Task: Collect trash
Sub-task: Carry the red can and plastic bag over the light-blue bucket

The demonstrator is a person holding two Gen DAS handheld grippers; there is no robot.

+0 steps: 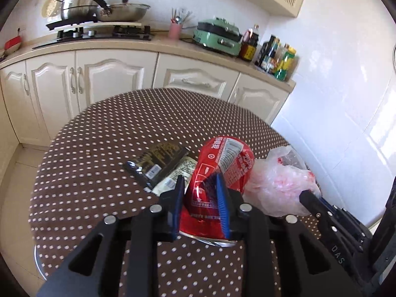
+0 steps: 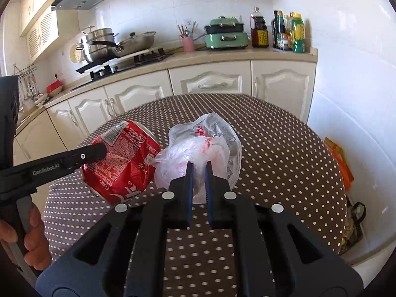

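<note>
My left gripper (image 1: pixel 200 180) is shut on a crushed red Coke can (image 1: pixel 222 163) and holds it above the dotted table; the can also shows in the right wrist view (image 2: pixel 123 163), with a left finger (image 2: pixel 91 152) across it. My right gripper (image 2: pixel 198 167) is shut on a crumpled clear plastic bag (image 2: pixel 205 146) with red print, just right of the can. The bag also shows in the left wrist view (image 1: pixel 279 183). A black snack wrapper (image 1: pixel 158 159) and a white wrapper (image 1: pixel 178 173) lie on the table behind the can.
The round table (image 1: pixel 111 148) has a brown cloth with white dots. Behind it runs a counter with white cabinets (image 1: pixel 111 76), a stove with pots (image 1: pixel 94 12), a green cooker (image 1: pixel 217 34) and bottles (image 1: pixel 279 57). Orange bags (image 2: pixel 339 160) lie on the floor to the right.
</note>
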